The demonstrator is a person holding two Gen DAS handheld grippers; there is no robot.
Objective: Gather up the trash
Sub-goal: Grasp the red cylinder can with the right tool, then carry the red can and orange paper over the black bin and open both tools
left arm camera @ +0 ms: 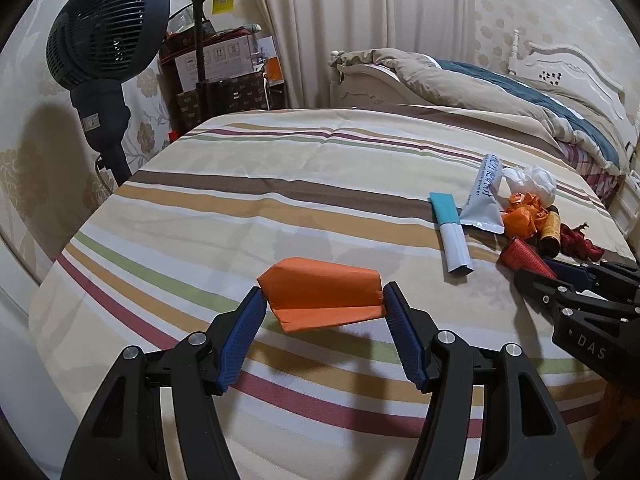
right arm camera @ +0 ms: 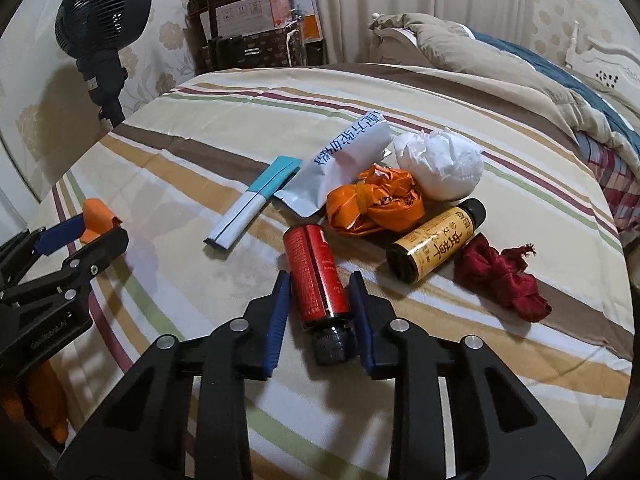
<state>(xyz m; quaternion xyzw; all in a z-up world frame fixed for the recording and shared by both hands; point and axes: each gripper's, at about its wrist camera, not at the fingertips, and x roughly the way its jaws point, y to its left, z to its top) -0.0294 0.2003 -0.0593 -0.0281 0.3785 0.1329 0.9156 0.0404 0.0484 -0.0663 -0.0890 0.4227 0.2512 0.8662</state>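
My left gripper is shut on a folded orange bag, one blue pad pressing each end, just above the striped cloth. In the right wrist view my right gripper is shut on a red bottle that lies on the cloth with its black cap toward the camera. Just beyond it lie a yellow-labelled brown bottle, a crumpled orange plastic wad, a white tissue ball, a white pouch, a teal and white packet and a dark red crumpled wad.
A black fan stands at the far left. Boxes and an upright black handle are stacked behind the striped surface. A bed with a beige and teal duvet fills the back right. Curtains hang behind.
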